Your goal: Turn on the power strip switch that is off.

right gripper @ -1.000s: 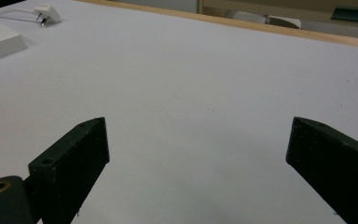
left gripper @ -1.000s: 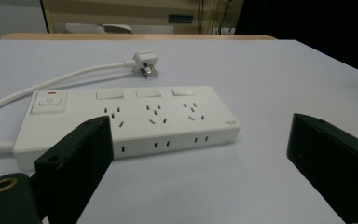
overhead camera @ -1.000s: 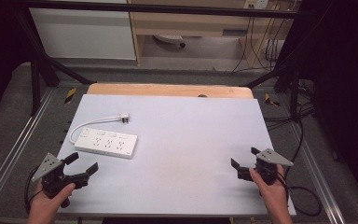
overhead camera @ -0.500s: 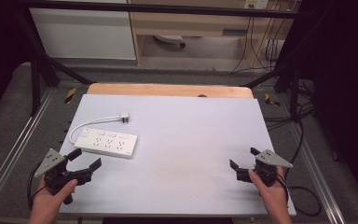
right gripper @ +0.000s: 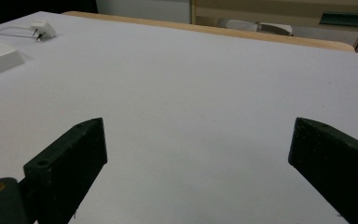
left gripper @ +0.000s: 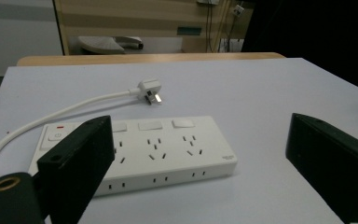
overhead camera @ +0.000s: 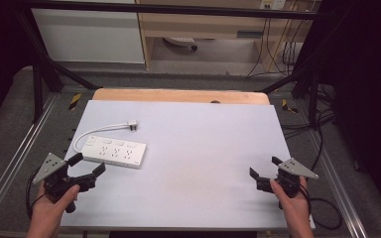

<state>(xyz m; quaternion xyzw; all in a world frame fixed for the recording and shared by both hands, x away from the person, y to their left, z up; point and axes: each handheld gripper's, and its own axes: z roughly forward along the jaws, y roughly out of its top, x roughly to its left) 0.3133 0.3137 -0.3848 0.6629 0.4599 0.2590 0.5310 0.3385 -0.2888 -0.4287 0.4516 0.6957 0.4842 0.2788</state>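
The work has not really begun. The white power strip [overhead camera: 115, 151] lies flat on the near left part of the table [overhead camera: 203, 148], with its plug [overhead camera: 132, 125] resting just behind it, not plugged in. The left gripper [overhead camera: 85, 172] is near the strip, jaws wide apart, holding nothing. The right gripper [overhead camera: 264, 174] waits far off at the right, also wide open. Grabbing is all left to do.

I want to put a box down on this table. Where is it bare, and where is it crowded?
The table is bare from the power strip across to the right edge, and forward to the right tool. The far strip beyond the plug is bare too. It is crowded at the near left: power strip, its looped cord and the open left tool just short of it.
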